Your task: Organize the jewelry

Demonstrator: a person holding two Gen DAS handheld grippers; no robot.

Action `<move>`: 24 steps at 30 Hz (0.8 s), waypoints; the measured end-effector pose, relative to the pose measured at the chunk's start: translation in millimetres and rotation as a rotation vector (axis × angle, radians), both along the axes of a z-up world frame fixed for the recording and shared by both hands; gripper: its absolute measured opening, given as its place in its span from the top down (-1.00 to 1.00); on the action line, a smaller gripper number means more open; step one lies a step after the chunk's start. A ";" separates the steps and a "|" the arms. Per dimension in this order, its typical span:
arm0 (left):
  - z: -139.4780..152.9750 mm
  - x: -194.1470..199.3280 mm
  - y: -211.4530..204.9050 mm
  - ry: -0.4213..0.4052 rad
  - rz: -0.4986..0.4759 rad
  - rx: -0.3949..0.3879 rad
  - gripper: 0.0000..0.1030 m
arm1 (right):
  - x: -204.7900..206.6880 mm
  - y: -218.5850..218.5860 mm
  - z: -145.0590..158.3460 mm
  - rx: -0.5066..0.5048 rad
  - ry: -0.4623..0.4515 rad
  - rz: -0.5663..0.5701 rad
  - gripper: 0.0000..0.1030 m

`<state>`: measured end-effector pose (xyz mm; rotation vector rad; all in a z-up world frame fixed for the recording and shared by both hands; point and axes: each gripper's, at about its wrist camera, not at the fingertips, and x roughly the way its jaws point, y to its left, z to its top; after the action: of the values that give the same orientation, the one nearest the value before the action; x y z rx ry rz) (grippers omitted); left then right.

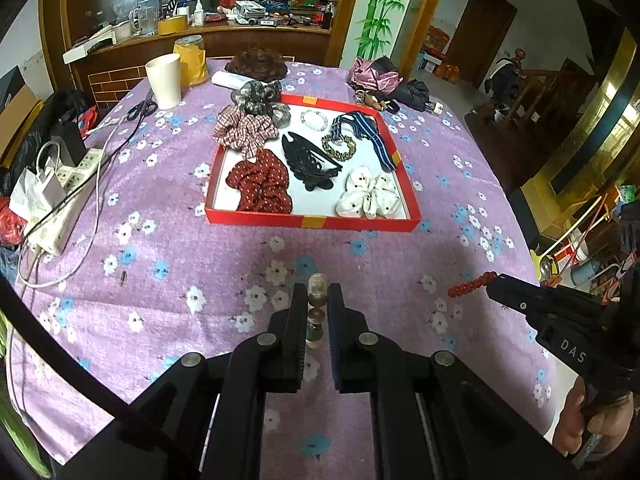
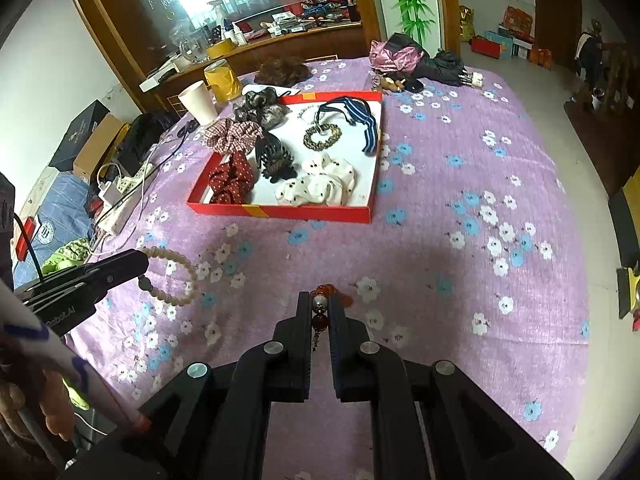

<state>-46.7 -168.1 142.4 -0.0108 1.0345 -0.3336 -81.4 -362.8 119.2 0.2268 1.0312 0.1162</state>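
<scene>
A red tray (image 1: 308, 222) (image 2: 280, 213) with a white floor sits mid-table, holding scrunchies, a black hair claw (image 1: 308, 162), a gold chain bracelet (image 1: 339, 148), a clear bead bracelet (image 1: 314, 119) and a striped band (image 1: 360, 128). My left gripper (image 1: 317, 296) is shut on a beige bead bracelet (image 1: 316, 288) (image 2: 176, 276), held above the cloth in front of the tray. My right gripper (image 2: 322, 304) is shut on a red bead bracelet (image 2: 326, 294) (image 1: 472, 285), also in front of the tray, to the right of the left gripper (image 2: 136, 264).
A purple floral cloth (image 1: 160, 300) covers the table. A power strip with cables (image 1: 60, 200), scissors (image 1: 142, 106), a white cup (image 1: 164, 80) and a yellow jar (image 1: 192, 60) are at the left. Folded umbrellas (image 1: 384, 80) lie behind the tray.
</scene>
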 end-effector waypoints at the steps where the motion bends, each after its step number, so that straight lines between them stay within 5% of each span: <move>1: 1.4 1.3 1.0 -0.002 -0.001 0.002 0.83 | 1.8 1.5 1.7 -0.002 -0.002 0.001 0.84; 24: 27.9 59.6 13.0 -0.110 -0.024 0.161 0.83 | 62.3 30.5 51.3 -0.086 -0.080 0.043 0.84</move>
<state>13.0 -155.2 170.3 0.1632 0.9500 -0.2687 -19.1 -332.3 170.5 0.1209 0.9593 0.1185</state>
